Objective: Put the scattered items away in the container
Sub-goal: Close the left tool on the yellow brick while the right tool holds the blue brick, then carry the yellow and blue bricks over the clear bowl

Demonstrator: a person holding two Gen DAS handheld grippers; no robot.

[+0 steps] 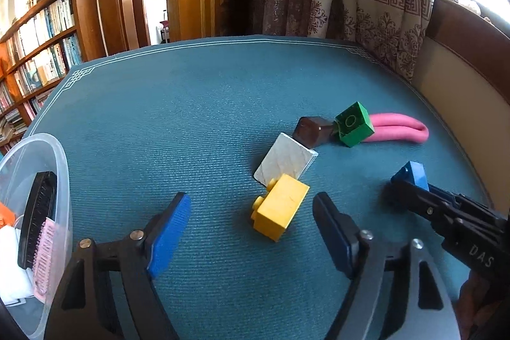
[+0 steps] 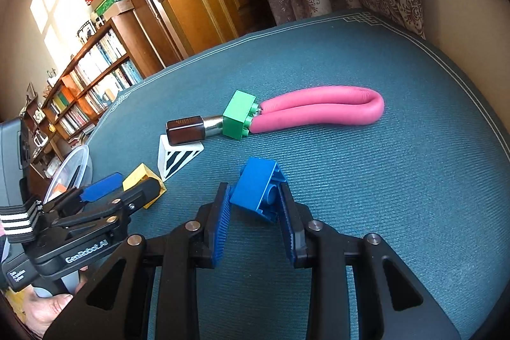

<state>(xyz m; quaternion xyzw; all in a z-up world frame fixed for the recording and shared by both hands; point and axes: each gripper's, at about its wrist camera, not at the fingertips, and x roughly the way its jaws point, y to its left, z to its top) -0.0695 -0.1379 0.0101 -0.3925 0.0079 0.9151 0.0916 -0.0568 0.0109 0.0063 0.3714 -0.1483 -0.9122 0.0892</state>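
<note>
Wide mat [image 1: 191, 104] lies bare at 11 o'clock as the left gripper [image 1: 251, 231] gapes at a yellow brick [image 1: 280, 206], while the right gripper [image 2: 255, 206] clasps a blue brick [image 2: 255, 184].

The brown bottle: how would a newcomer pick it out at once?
On the teal table mat, find the looped pink foam tube. At its open ends sits a green brick; the brown bottle lies beside it, the only glossy dark piece, with a silver neck.

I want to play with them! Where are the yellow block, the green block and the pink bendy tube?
Yellow plastic building block [image 1: 280, 206], left wrist view, on its broad top face.
Green plastic building block [image 2: 238, 114], right wrist view, on its smooth side face.
Pink bent foam tube [image 2: 318, 107], right wrist view, mid-length along its doubled arms.
</note>
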